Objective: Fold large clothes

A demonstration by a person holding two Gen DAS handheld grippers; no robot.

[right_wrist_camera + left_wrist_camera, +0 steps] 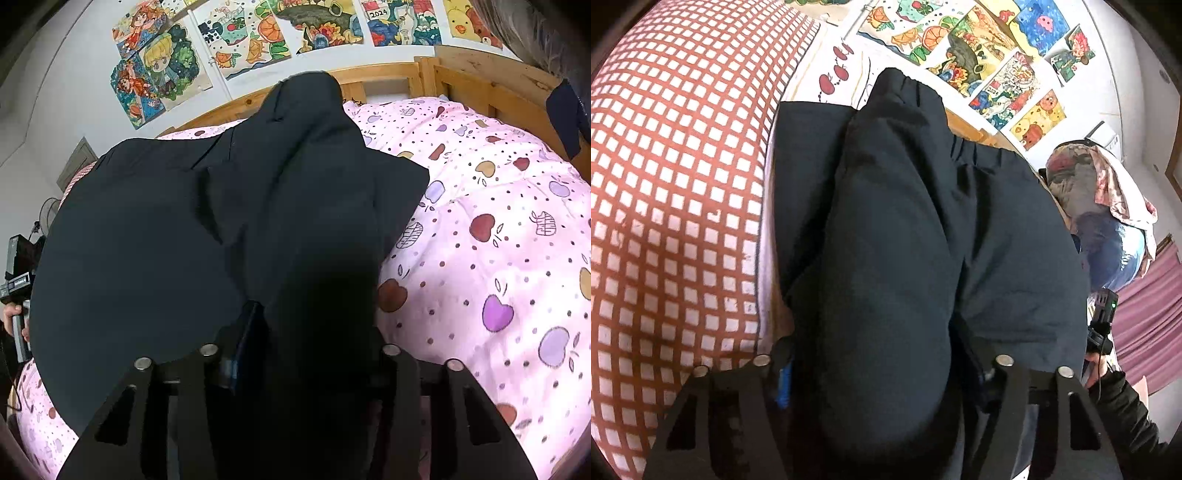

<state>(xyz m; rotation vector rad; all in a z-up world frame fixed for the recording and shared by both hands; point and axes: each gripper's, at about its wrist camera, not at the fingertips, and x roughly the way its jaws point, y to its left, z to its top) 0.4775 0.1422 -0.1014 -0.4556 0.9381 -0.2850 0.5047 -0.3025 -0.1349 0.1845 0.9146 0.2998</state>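
Dark navy trousers [923,240]: I am pinching them in both the left gripper [882,369] and the right gripper [299,354]. I should be keeping both ends level, lowering slowly onto the pink apple-print quilt [498,240].

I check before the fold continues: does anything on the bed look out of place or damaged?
Nothing looks damaged. The dark garment is bunched and lifted, not flat, on the pink quilt, gripped by the left gripper and right gripper.

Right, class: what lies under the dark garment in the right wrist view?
Under the dark garment a pink quilt with apple prints shows at the right and lower left. The bed's middle is covered by cloth, so anything there is hidden. Behind stands a wooden bed frame.
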